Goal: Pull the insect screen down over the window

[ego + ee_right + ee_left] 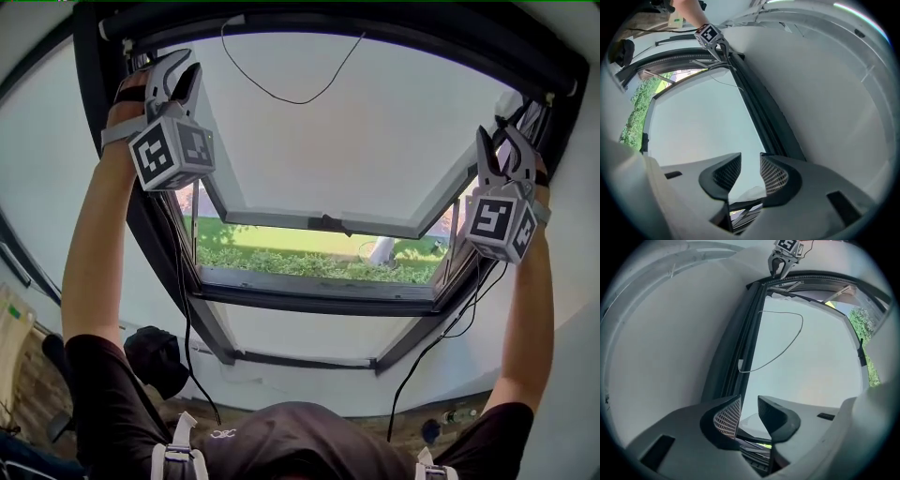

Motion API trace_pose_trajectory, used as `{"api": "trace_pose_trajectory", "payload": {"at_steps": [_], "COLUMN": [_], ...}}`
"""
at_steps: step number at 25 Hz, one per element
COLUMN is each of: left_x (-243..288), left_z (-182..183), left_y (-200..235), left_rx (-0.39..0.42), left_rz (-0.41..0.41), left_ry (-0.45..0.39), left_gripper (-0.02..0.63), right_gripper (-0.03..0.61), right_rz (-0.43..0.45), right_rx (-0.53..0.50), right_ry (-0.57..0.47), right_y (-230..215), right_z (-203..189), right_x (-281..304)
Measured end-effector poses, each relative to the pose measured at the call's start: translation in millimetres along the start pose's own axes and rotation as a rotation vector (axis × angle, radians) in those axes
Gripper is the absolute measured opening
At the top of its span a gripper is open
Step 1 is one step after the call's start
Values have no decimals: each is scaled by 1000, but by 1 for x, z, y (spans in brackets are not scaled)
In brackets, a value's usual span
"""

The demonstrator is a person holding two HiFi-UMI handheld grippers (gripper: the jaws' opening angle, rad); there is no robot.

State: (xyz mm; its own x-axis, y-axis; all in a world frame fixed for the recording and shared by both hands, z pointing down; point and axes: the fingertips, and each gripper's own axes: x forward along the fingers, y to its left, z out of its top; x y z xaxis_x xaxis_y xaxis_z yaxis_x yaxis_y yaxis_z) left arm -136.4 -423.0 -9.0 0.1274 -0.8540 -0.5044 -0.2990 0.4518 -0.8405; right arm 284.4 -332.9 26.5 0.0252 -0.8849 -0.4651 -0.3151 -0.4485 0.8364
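Two: left tongs (pixel 178 73), right tongs (pixel 497 150), jaws apart; one window (pixel 356 150).

Grass (pixel 272 239): green, sunlit, near centre.
Tree trunk (pixel 382 249): pale, at grass's 3 o'clock.
Dark bundle (pixel 157 358): low, 8 o'clock.
Wood floor (pixel 28 398): 8 o'clock edge.

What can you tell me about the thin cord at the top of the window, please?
The cord is a thin dark line, like string or wire, seen against the pale pane. It hangs slack in a wide loop, and both ends run up to the dark top frame. In the left gripper view one end meets a small white tab at the frame's edge. Nothing else seems to touch it.
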Motion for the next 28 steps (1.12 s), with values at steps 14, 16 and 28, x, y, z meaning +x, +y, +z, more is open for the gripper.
{"api": "trace_pose_trajectory", "payload": {"at_steps": [14, 16, 28], "left_x": [43, 45, 47], "left_z": [-2, -3, -6], "left_y": [22, 19, 9], "left_rx": [17, 59, 93], "left_rz": [-47, -62, -147], "left_ry": [3, 15, 10], "left_gripper": [158, 152, 129], "right_gripper": [132, 132, 135], "right_rz": [-30, -16, 32], "right_rx": [-87, -99, -125], "right_ry": [76, 87, 124], "right_y": [-52, -51, -43], "right_z": [-3, -5, -5], "right_x": [56, 63, 88]}}
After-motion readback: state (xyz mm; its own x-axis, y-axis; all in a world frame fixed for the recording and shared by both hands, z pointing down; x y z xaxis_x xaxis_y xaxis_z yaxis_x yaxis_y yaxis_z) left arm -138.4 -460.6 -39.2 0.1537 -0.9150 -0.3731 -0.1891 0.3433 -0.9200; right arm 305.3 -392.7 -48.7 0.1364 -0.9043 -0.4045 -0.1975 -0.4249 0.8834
